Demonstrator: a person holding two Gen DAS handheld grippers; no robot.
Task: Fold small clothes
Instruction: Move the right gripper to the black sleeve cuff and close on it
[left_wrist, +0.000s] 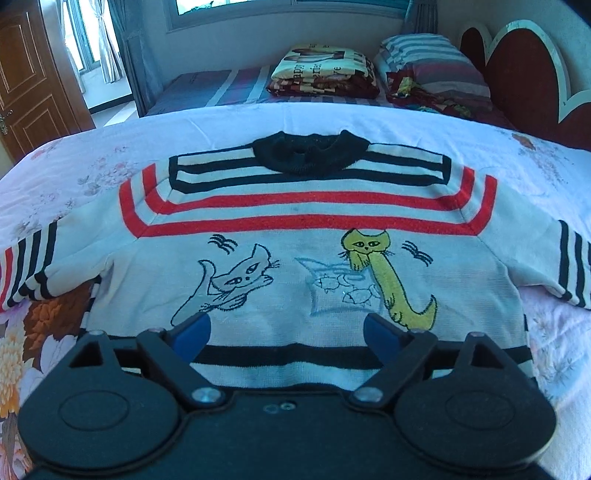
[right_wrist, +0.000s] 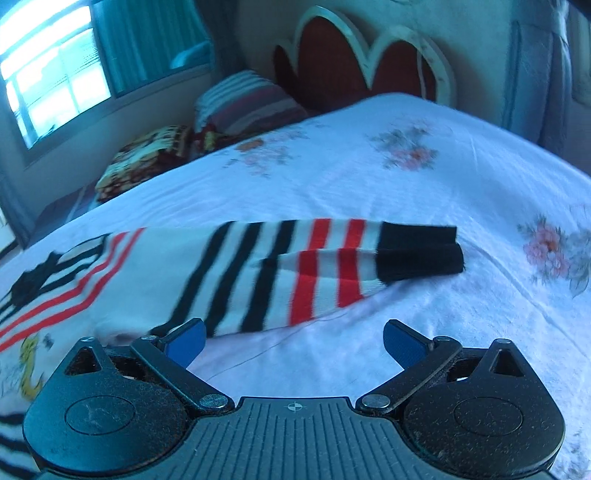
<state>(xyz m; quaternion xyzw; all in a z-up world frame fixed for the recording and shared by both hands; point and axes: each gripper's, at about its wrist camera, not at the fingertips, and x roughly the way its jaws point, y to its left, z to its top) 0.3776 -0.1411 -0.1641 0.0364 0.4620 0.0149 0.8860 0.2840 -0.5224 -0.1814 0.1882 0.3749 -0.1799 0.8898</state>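
A small white sweater (left_wrist: 295, 229) with red and black stripes, a black collar and two embroidered cats lies flat, front up, on the bed, sleeves spread. My left gripper (left_wrist: 286, 330) is open over the sweater's lower hem, its blue pads wide apart and empty. In the right wrist view the sweater's right sleeve (right_wrist: 295, 266) stretches out to the right and ends in a black cuff (right_wrist: 421, 254). My right gripper (right_wrist: 293, 339) is open just in front of the sleeve, its left pad near the sleeve's underside, holding nothing.
The floral bedsheet (left_wrist: 535, 177) covers the bed. Folded blankets (left_wrist: 325, 74) and a striped pillow (left_wrist: 432, 62) lie on a far bed, by a red heart-shaped headboard (left_wrist: 524, 74). A wooden door (left_wrist: 29, 81) stands at the left.
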